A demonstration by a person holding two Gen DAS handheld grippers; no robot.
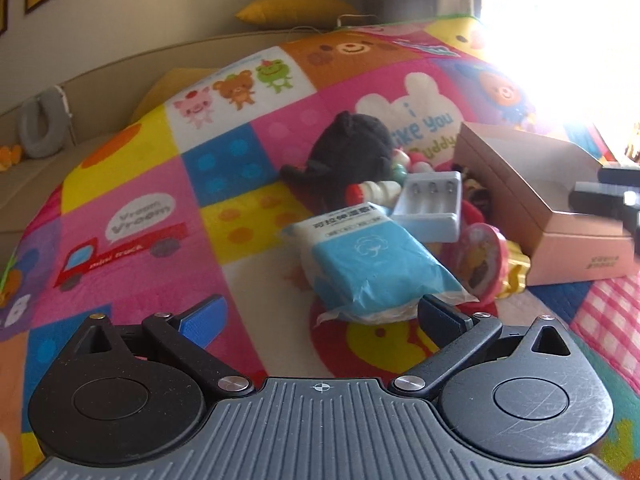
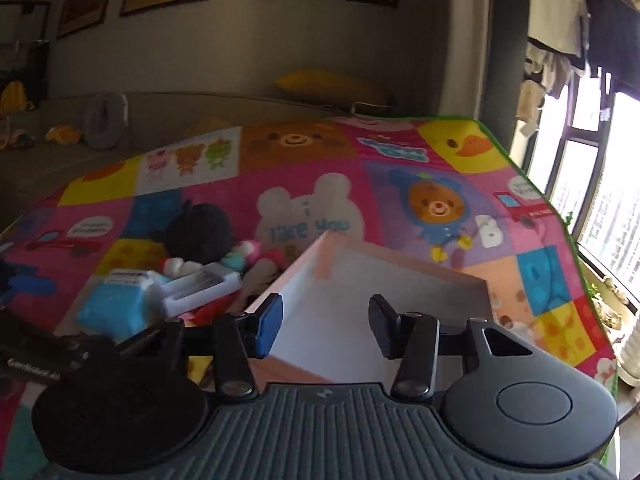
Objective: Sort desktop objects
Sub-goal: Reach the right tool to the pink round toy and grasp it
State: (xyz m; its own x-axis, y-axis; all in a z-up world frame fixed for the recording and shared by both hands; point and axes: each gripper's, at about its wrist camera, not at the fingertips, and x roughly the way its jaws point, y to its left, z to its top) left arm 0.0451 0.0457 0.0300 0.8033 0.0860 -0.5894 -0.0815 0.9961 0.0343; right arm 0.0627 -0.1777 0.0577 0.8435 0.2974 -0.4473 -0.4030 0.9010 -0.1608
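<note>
An open pink cardboard box (image 1: 560,200) sits upright, its white inside bare. Just left of the box lies a heap: a blue-and-white wipes packet (image 1: 368,264) lying flat nearest the camera, a pale battery charger (image 1: 430,204) tilted atop it, a black plush toy (image 1: 348,156) behind (small toys blurred between).

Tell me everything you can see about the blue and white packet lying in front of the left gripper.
The packet is a soft pack in clear crinkly plastic wrap, blue over most of its face with a white band of printed characters at the far end and a white cotton-flower logo. It lies flat on the colourful play mat, slightly askew. Its far end touches the pale blue battery charger. The left gripper has open jaws, one finger close by the packet's near corner.
</note>
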